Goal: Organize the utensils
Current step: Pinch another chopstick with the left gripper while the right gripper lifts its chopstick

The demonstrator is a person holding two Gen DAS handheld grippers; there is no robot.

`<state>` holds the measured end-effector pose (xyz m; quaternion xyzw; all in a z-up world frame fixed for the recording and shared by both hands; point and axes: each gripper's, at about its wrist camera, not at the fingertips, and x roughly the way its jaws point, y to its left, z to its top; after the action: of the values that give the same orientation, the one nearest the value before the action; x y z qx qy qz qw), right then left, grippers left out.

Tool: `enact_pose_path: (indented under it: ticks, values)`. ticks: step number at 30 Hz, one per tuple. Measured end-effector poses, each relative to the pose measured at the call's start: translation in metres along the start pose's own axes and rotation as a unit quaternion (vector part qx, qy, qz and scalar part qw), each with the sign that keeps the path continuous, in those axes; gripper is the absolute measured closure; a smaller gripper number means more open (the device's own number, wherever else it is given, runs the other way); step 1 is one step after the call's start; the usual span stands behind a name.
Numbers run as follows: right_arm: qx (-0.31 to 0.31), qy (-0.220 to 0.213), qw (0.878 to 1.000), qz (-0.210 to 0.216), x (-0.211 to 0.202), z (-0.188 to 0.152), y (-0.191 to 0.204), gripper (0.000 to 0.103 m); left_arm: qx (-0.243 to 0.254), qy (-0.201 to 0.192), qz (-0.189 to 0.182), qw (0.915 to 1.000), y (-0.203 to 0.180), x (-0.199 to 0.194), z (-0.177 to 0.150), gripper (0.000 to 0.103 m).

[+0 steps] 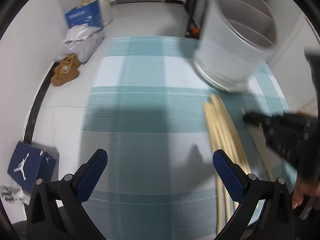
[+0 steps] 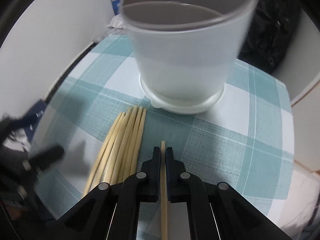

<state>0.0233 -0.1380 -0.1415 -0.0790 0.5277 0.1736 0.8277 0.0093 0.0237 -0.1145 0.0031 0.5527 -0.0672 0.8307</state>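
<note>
A white utensil holder with inner dividers stands upright on the teal checked cloth; it also shows in the left wrist view. Several wooden chopsticks lie bundled on the cloth in front of it, also in the left wrist view. My right gripper is shut on a single chopstick, held just right of the bundle and short of the holder. It appears blurred in the left wrist view. My left gripper is open and empty, left of the bundle.
The cloth covers a small table. On the floor to the left lie a blue box, grey bags, brown slippers and a blue shoe box. A dark bag sits behind the holder.
</note>
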Motion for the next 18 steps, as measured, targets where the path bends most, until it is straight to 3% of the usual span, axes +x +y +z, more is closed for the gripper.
enact_pose_path:
  ticks: [3, 8, 15, 18]
  values:
    - [0.032, -0.033, 0.999, 0.011, -0.019, -0.003, -0.011, 0.099, 0.026, 0.016, 0.000, 0.9995, -0.012, 0.005, -0.006, 0.001]
    - [0.093, -0.088, 0.990, 0.051, -0.049, -0.003, -0.035, 0.099, 0.046, 0.032, 0.035, 0.9978, -0.020, 0.014, -0.013, 0.001]
    - [0.148, -0.133, 0.976, 0.089, -0.090, -0.013, -0.068, 0.099, 0.014, 0.049, 0.030, 0.9982, -0.003, 0.018, -0.009, 0.001]
    - [0.160, -0.143, 0.971, 0.101, -0.098, -0.008, -0.073, 0.099, 0.009, 0.045, 0.046, 0.9979, 0.000, 0.020, -0.002, 0.002]
